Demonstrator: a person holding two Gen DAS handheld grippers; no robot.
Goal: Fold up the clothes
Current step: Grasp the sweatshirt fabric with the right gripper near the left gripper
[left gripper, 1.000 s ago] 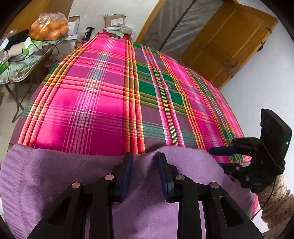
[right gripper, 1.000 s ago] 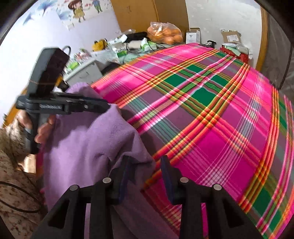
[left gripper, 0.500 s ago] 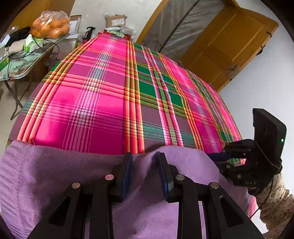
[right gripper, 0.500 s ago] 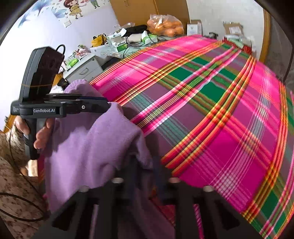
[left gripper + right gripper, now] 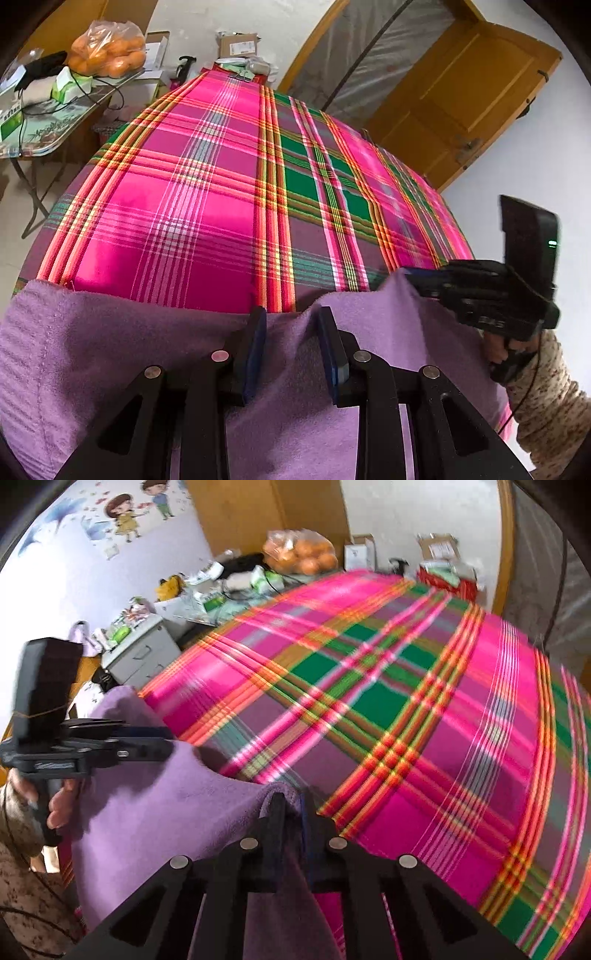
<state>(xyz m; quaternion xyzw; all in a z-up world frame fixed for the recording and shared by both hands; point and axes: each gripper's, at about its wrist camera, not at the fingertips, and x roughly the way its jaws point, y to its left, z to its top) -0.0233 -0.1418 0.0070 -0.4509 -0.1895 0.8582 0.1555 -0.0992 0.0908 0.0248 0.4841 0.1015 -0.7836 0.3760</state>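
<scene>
— Pink, green and orange plaid bedspread (image 5: 207, 206) is seen stretched across the surface; where is the garment found?

— At the near edge of it. A lilac fleece cloth (image 5: 110, 350) is spread along that edge, its far hem raised in a peak at the right corner.

— How is it held?

— The corner peak is pinched by the right gripper (image 5: 293, 805), whose jaws have just been closing and are now seen drawn almost together with a fold of the fleece between the pads. The left gripper (image 5: 291, 325) is held over the middle of the hem, jaws about half apart; cloth is seen lying between and under the fingers (image 5: 255, 343), though whether it is pressed by the pads cannot be told.

— And beyond?

— A hand (image 5: 61, 805) is seen wrapped around the left gripper's handle. A bag of oranges (image 5: 107, 50) is seen on a cluttered side table (image 5: 55, 129), with a wooden door (image 5: 461, 96) at the right.
</scene>
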